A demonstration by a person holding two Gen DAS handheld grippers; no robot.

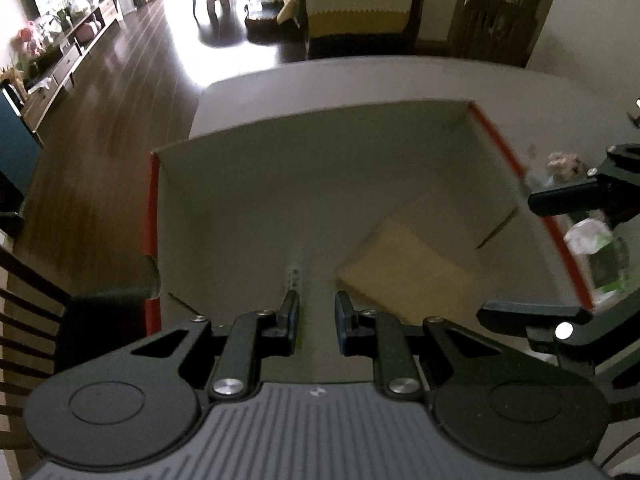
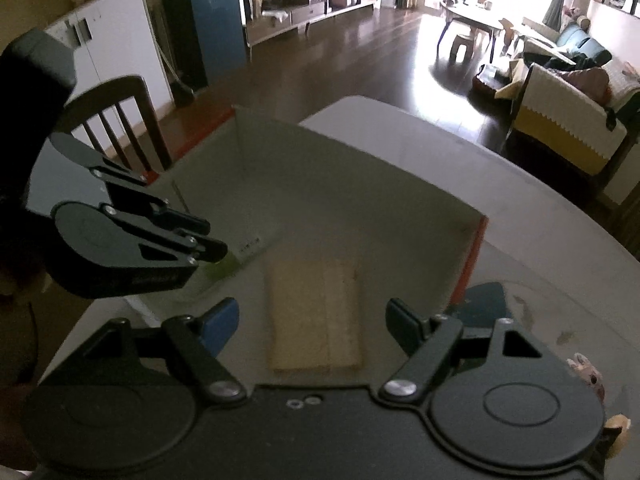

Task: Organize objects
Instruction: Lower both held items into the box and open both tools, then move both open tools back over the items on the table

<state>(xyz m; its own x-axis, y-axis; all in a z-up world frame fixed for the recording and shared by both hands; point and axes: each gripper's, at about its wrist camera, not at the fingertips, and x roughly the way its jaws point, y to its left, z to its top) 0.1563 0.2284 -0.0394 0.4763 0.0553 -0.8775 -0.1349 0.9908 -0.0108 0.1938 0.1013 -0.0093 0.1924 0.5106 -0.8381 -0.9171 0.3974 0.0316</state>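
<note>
L gripper (image 1: 316, 320) fingers stand narrow, a small gap between the blue pads, nothing held; R gripper (image 2: 312, 322) fingers stand wide, also empty. Both hang over the open cardboard box (image 1: 280, 184) w/ red outer faces, on the table (image 2: 540, 240).

Ahead of the R fingers, centred between them, a flat tan pad (image 2: 316, 316) lies on the box floor, prob. a sponge or folded cloth; from the L gripper's view it sits just right of the fingertips. Judged light, soft, compressible, not fragile; lying flat, so best taken across a short edge or pinched at a corner, since the top face gives no purchase.

Right of the box, outside it, a clear bottle w/ green label (image 1: 596, 252) and a small plush toy (image 1: 568, 164) wait, near the R gripper. Bottle likely slick, crushable; take mid-body.
</note>
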